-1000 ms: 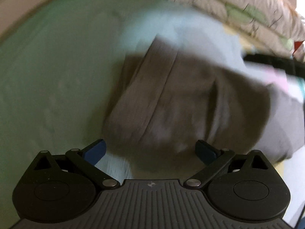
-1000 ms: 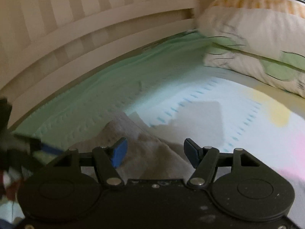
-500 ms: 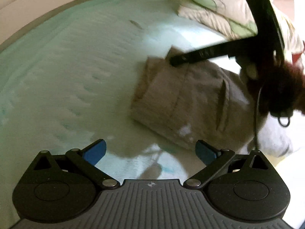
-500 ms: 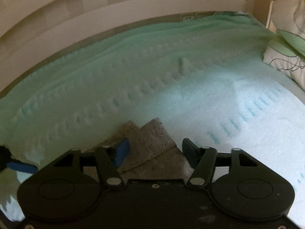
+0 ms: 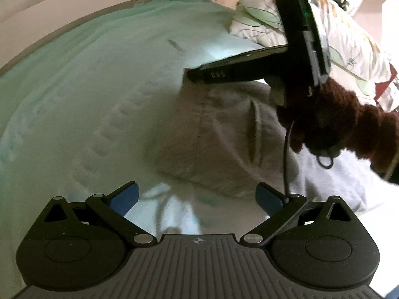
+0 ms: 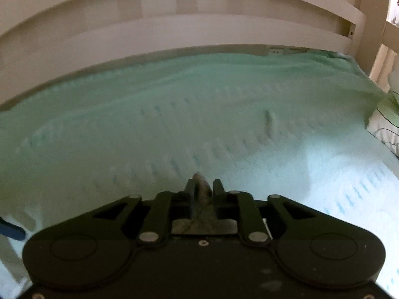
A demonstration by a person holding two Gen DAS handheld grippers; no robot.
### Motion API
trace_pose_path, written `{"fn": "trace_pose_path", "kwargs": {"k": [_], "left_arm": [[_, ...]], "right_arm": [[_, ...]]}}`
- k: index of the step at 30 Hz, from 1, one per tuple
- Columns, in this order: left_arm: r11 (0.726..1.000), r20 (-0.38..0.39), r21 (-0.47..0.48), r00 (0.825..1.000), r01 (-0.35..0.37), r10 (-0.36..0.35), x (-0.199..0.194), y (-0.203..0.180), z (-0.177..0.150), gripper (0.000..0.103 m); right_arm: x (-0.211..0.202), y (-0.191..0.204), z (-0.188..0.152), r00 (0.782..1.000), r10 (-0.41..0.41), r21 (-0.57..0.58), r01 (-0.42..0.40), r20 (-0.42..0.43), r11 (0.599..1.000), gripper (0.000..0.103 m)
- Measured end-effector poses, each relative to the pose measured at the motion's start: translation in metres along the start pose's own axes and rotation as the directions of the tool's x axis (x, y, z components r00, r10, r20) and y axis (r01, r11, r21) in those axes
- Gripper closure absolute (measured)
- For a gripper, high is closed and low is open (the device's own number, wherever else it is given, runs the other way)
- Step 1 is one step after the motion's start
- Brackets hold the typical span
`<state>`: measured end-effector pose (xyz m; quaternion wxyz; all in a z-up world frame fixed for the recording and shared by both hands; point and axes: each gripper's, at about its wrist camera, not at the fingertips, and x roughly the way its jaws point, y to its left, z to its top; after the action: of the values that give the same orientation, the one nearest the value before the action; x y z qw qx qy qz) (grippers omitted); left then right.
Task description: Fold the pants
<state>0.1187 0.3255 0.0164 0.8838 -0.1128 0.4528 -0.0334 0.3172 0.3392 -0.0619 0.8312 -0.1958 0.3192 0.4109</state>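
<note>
The grey-beige pants (image 5: 224, 134) lie folded in a thick bundle on the pale green bed sheet (image 5: 87, 94). My left gripper (image 5: 198, 196) is open and empty, just short of the bundle's near edge. My right gripper (image 6: 203, 186) is shut on a corner of the pants (image 6: 202, 196), with cloth bunched between the fingers. In the left wrist view the right gripper's body (image 5: 239, 69) reaches over the far corner of the bundle, held by a hand in a dark red sleeve (image 5: 344, 122).
A cream slatted bed frame (image 6: 174, 25) runs along the far edge of the mattress. Patterned pillows (image 5: 349, 39) are stacked at the right. White-grey bedding (image 5: 331, 186) lies beside the pants at the right.
My right gripper has gone from open over the pants corner to shut on it. My left gripper has drawn back from the bundle and stayed open.
</note>
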Motion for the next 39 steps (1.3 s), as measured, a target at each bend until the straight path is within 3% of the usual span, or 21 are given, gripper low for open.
{"fn": "trace_pose_path", "kwargs": {"k": [1,2,3,6,10,13,15,20,22,25,28,31,34,37,39], "left_arm": [[1.0,0.002,0.017,1.0,0.0,0.0,0.0,-0.003,0.003,0.002],[0.999,0.004,0.033,1.0,-0.002,0.002,0.001,-0.007,0.007,0.002],[0.999,0.006,0.048,1.0,-0.002,0.002,0.003,-0.012,0.012,0.002],[0.996,0.036,0.086,0.999,0.023,-0.026,0.002,-0.03,0.028,0.002],[0.983,0.07,0.172,0.994,0.067,-0.08,0.011,-0.071,0.055,0.002],[0.968,0.047,0.231,0.993,0.095,-0.108,0.032,-0.105,0.069,0.002],[0.958,0.03,0.264,0.992,0.11,-0.122,0.045,-0.126,0.073,0.002],[0.925,0.062,0.38,0.996,0.029,-0.056,0.087,-0.161,0.08,0.002],[0.919,0.051,0.393,0.999,-0.016,-0.004,0.106,-0.162,0.082,0.002],[0.934,0.005,0.348,0.996,-0.082,0.086,0.135,-0.148,0.087,0.002],[0.953,-0.085,0.279,0.985,-0.121,0.15,0.164,-0.12,0.09,0.001],[0.94,-0.078,0.315,0.984,-0.131,0.163,0.165,-0.125,0.089,0.001],[0.938,-0.103,0.325,0.981,-0.124,0.165,0.155,-0.133,0.093,0.002],[0.958,-0.095,0.285,0.994,-0.018,0.047,0.121,-0.144,0.094,0.002],[0.95,-0.083,0.311,0.997,0.03,-0.005,0.1,-0.159,0.085,0.002]], "right_arm": [[-0.009,-0.004,-0.001,0.999,-0.007,0.018,0.007,0.035,1.0,0.069],[-0.023,-0.011,-0.003,0.996,-0.015,0.066,0.009,0.09,0.998,0.053],[-0.039,-0.013,-0.006,0.99,-0.023,0.103,0.009,0.138,0.995,0.05],[-0.096,-0.038,-0.018,0.966,-0.061,0.222,0.004,0.252,0.975,0.05],[-0.177,-0.072,-0.057,0.947,-0.125,0.352,0.014,0.295,0.936,0.05],[-0.232,-0.083,-0.106,0.947,-0.203,0.401,0.09,0.247,0.912,0.05],[-0.249,-0.087,-0.145,0.95,-0.263,0.397,0.18,0.167,0.9,0.05],[-0.258,-0.112,-0.224,0.949,-0.314,0.455,0.285,-0.013,0.843,0.058],[-0.251,-0.126,-0.24,0.938,-0.341,0.452,0.333,-0.067,0.827,0.059],[-0.228,-0.154,-0.243,0.918,-0.371,0.472,0.39,-0.136,0.791,0.063],[-0.202,-0.19,-0.249,0.876,-0.414,0.481,0.483,-0.249,0.732,0.063],[-0.197,-0.204,-0.251,0.878,-0.413,0.519,0.476,-0.241,0.71,0.064],[-0.203,-0.201,-0.242,0.875,-0.423,0.502,0.483,-0.236,0.718,0.062],[-0.24,-0.171,-0.239,0.906,-0.409,0.537,0.399,-0.107,0.743,0.06],[-0.271,-0.143,-0.24,0.919,-0.395,0.569,0.334,-0.018,0.752,0.059]]}}
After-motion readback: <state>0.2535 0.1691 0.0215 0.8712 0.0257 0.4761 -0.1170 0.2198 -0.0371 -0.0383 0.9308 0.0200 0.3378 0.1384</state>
